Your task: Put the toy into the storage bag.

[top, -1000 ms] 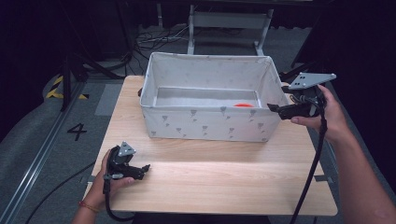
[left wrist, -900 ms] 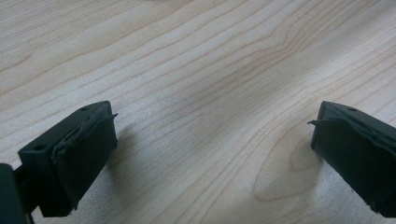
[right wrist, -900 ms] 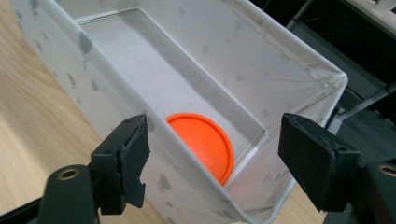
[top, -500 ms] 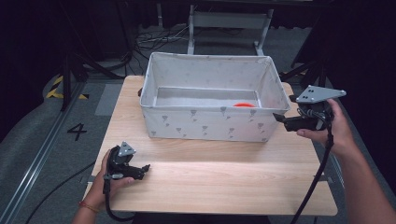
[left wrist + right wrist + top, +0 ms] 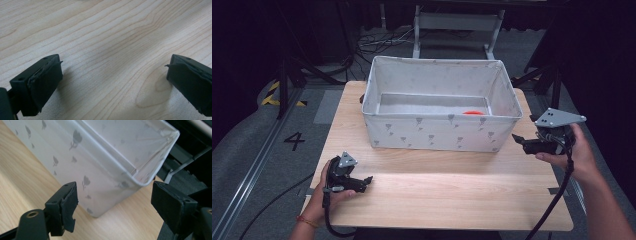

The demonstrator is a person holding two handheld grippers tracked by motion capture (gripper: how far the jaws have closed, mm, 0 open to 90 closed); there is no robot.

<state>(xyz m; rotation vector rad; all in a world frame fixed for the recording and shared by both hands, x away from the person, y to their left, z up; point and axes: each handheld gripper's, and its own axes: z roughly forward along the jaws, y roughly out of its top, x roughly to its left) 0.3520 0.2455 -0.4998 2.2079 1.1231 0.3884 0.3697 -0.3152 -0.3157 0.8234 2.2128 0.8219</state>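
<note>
The right gripper (image 5: 523, 144) has drawn back from over the right end of the fabric storage bin (image 5: 439, 132) and dropped to hover beside the bin's near right corner, just off the right edge of the bench (image 5: 452, 200); its fingers (image 5: 68, 205) stand wide apart with nothing between them, and in the right gripper view they frame that corner of the bin. Judging from this, whatever the right hand (image 5: 579, 155) carried to the bin has probably been let go there, and the hand is clearing away. The left gripper (image 5: 362, 182) has not shifted: it rests low over the bench near the front left corner, fingers (image 5: 43, 82) wide and empty, bare wood between them. Inside the bin, a small orange-red object (image 5: 472, 113) lies on the floor toward the right end, close to the near wall; its kind is too small to tell. The rest of the bin's floor looks bare.
</note>
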